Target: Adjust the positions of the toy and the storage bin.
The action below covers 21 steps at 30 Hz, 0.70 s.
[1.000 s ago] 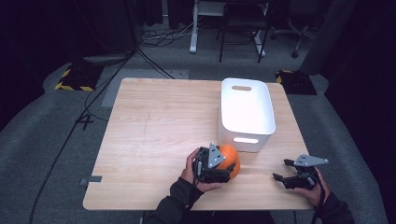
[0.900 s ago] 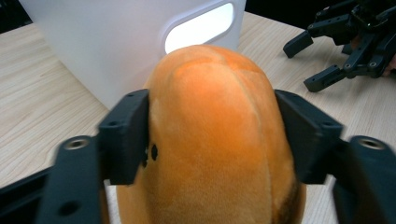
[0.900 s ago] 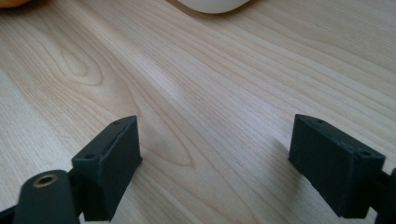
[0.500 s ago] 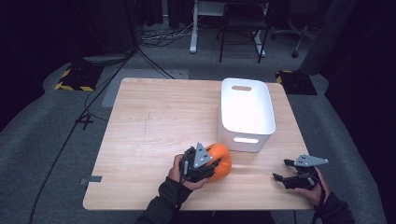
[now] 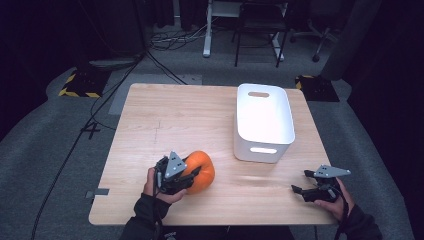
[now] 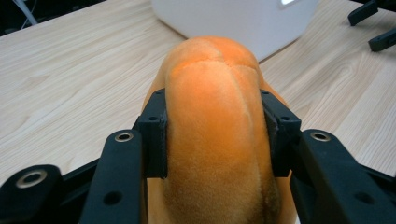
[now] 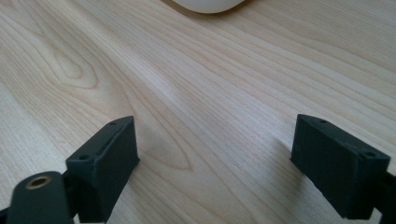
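A plush orange pumpkin (image 5: 204, 170) sits at the table's front, left of centre, with my left gripper (image 5: 194, 173) shut on it. In the left gripper view the two black pads (image 6: 156, 126) press into the pumpkin's (image 6: 212, 70) sides, the jaws having just been closing on it. My right gripper (image 5: 301, 182) rests near the front right corner, open. Its jaws (image 7: 229, 154) stand wide apart over bare wood with nothing between them.
A white bin (image 5: 262, 150) stands on the wooden table (image 5: 190, 115) at the right, behind both grippers; its wall (image 6: 233, 18) lies just beyond the pumpkin. The right gripper's fingers (image 6: 373, 28) show at the top right. Dark floor, cables and chairs surround the table.
The left hand has slid leftward along the table's front with the pumpkin in its gripper, away from the bin. The right hand has stayed put.
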### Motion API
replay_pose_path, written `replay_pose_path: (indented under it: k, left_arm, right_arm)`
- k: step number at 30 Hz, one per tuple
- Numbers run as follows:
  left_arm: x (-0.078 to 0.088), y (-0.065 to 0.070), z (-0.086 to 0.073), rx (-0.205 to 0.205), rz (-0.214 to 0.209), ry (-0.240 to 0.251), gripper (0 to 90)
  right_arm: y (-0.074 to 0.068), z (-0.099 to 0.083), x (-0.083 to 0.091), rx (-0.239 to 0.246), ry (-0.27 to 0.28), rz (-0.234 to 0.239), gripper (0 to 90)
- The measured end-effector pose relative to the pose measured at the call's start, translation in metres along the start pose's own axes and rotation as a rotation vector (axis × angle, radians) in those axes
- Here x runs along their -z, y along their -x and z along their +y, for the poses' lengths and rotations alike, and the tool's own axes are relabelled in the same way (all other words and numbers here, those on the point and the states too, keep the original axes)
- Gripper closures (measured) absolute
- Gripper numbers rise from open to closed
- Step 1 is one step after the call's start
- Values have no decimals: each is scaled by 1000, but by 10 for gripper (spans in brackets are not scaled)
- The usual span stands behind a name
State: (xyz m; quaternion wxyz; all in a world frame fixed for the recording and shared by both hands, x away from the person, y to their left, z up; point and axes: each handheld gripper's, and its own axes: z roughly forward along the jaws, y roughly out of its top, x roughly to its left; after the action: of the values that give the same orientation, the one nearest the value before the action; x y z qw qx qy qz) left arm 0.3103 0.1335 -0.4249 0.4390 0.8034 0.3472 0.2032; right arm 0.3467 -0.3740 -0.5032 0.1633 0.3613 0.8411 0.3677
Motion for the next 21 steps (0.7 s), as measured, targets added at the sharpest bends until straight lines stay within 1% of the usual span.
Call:
replay_pose_path:
  k: [1,2,3,4,5,6,7,8,9,10,11,12,13,14,16,17,18,19,20,21]
  left_arm:
    - [3,-3,-2,4,6,2,541]
    - [7,-6,-3,-3,24,-4,541]
    - [13,-11,-6,-10,39,-18,537]
    - [13,-11,-6,-10,39,-18,537]
    - [19,-17,-9,-8,47,-26,537]
    - [19,-17,-9,-8,47,-26,537]
    - [25,-25,-13,0,46,-30,536]
    - [25,-25,-13,0,46,-30,535]
    - [27,-27,-14,8,46,-30,535]
    - [29,-30,-16,16,50,-31,534]
    - [33,-34,-20,33,50,-18,534]
    - [33,-34,-20,33,50,-18,532]
    - [33,-37,-24,32,42,-2,531]
    - [33,-37,-24,32,42,-2,531]
    - [30,-36,-29,44,29,23,532]
    - [26,-33,-29,27,28,23,532]
    - [26,-33,-29,27,28,23,532]
    - [23,-30,-29,20,28,25,532]
    - [22,-29,-29,7,33,24,532]
    - [22,-27,-29,5,34,25,532]
  right_arm:
    - [0,0,0,3,-1,4,150]
    - [1,1,0,12,-8,11,158]
    - [3,3,3,38,-38,32,174]
    - [3,3,3,38,-38,32,174]
    - [3,4,2,45,-23,16,173]
    - [3,4,2,45,-23,16,173]
    - [5,6,4,30,6,37,186]
    - [6,9,6,31,26,47,194]
    - [6,9,6,31,26,47,194]
    - [6,16,10,35,48,51,203]
    - [7,20,12,40,68,56,218]
    - [7,20,12,40,68,56,218]
    - [7,31,15,66,84,56,229]
    - [7,31,15,66,84,56,229]
    - [6,45,17,86,97,48,252]
    - [7,56,19,93,121,45,252]
    - [7,56,19,93,121,45,252]
    - [8,68,21,106,150,32,253]
    - [8,73,23,105,162,18,255]
    - [10,78,24,107,180,9,256]
